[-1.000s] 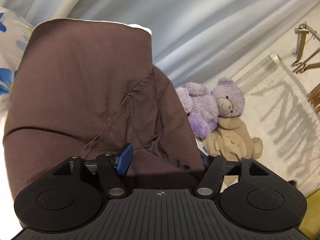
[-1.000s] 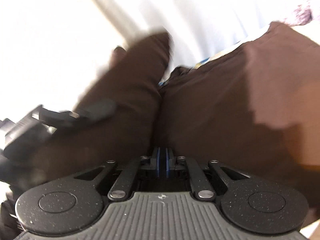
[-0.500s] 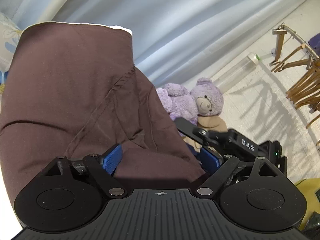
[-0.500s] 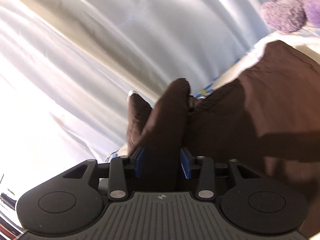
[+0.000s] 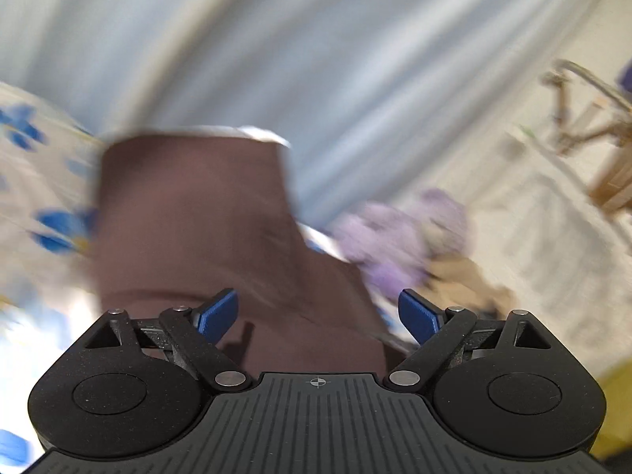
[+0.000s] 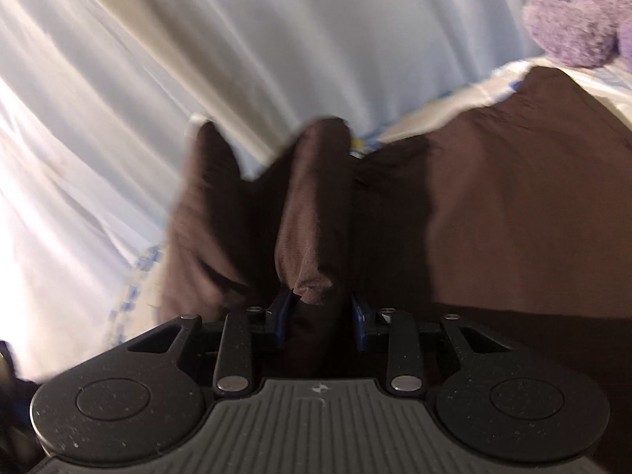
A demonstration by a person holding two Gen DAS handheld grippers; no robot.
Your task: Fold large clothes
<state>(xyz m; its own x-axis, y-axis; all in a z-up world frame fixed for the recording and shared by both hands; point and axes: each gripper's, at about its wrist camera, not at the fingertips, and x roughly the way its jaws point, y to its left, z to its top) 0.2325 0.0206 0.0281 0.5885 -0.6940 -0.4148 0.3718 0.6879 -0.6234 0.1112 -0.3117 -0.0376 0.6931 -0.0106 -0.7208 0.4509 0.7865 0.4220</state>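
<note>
A large brown garment [image 5: 189, 217] lies on a flowered bedsheet [image 5: 47, 181]; the left wrist view is blurred by motion. My left gripper [image 5: 318, 308] hangs over the garment's near part, jaws wide and still opening. Its blue pads [image 5: 217, 312] touch no cloth. In the right wrist view the same brown garment [image 6: 493, 197] fills the right half. My right gripper [image 6: 320, 308] is closing on a raised fold of it, and the fold fills the gap between both pads.
A pale blue curtain [image 5: 316, 59] hangs behind the bed. A purple teddy bear [image 5: 395, 237] and a beige plush toy [image 5: 462, 276] sit to the right on the floor. A wooden rack [image 5: 592, 138] stands farther right. The purple teddy bear [image 6: 572, 31] also shows at the right view's top corner.
The left jaws spread wide and drew back off the cloth; the other gripper left that view. The right jaws went from fully shut to wide apart, then narrowed onto a thick fold.
</note>
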